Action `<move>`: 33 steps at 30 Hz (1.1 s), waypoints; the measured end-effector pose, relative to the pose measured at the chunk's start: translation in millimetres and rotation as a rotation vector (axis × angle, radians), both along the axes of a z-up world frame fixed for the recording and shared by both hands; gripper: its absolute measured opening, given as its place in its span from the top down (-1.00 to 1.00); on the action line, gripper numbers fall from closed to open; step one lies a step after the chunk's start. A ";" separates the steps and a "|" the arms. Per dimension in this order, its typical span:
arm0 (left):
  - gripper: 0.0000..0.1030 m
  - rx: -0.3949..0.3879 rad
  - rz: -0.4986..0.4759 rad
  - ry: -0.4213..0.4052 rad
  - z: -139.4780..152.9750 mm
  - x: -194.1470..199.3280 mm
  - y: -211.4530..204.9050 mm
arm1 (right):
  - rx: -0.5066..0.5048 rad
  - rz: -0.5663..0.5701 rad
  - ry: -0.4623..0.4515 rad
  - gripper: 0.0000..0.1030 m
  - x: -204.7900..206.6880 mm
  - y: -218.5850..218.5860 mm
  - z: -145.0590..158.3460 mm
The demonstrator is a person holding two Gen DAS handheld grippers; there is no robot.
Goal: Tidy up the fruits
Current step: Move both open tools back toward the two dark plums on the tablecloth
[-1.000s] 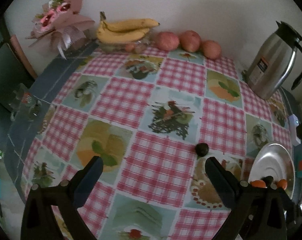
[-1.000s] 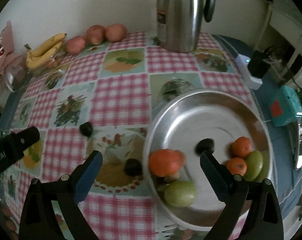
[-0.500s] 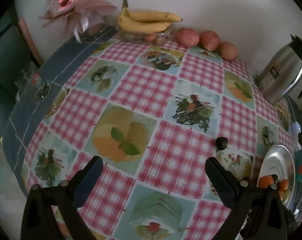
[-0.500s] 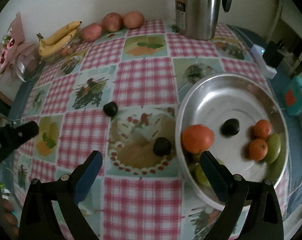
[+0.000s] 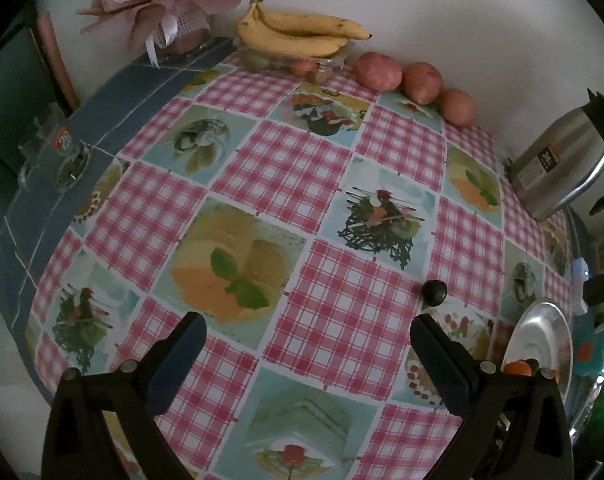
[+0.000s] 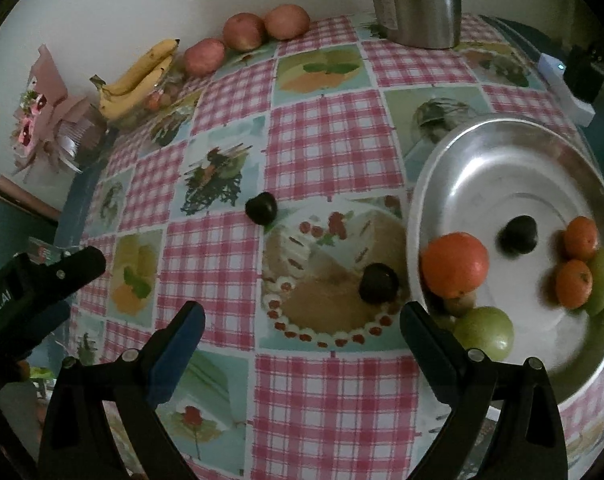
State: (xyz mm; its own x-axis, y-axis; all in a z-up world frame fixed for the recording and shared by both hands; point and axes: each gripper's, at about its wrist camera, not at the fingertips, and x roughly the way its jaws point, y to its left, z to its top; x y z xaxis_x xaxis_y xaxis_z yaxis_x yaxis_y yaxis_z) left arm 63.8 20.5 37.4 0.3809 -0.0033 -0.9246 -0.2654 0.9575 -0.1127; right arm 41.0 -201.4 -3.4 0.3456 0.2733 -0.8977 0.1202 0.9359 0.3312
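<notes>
Hovering over the worktop [image 6: 334,136], the right gripper [image 6: 302,328] gapes empty, a dark plum [image 6: 378,282] centre-frame beside the plate [image 6: 502,168]. The left gripper [image 5: 308,338] is open too, another plum [image 5: 434,292] at right.

Beside the silver metal plate [image 6: 434,168], I am seeing a tablecloth [image 6: 334,136] showing pink-and-white checks and pale food pictures; in the plate, orange tangerines [image 6: 574,284], green fruit [image 6: 484,332], one dark plum [image 6: 518,235].
</notes>
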 end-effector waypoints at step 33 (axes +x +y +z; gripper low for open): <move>-1.00 -0.016 0.059 0.022 -5.5 4.8 10.6 | -0.094 0.118 0.010 -0.91 17.4 25.7 -27.7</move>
State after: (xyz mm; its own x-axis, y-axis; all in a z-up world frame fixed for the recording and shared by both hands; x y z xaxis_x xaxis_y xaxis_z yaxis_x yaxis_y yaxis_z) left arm 68.6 31.1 31.9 0.3603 0.0037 -0.9328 -0.3240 0.9382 -0.1214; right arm 58.4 -175.7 -31.1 0.3072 0.2259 -0.9244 0.0102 0.9706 0.2406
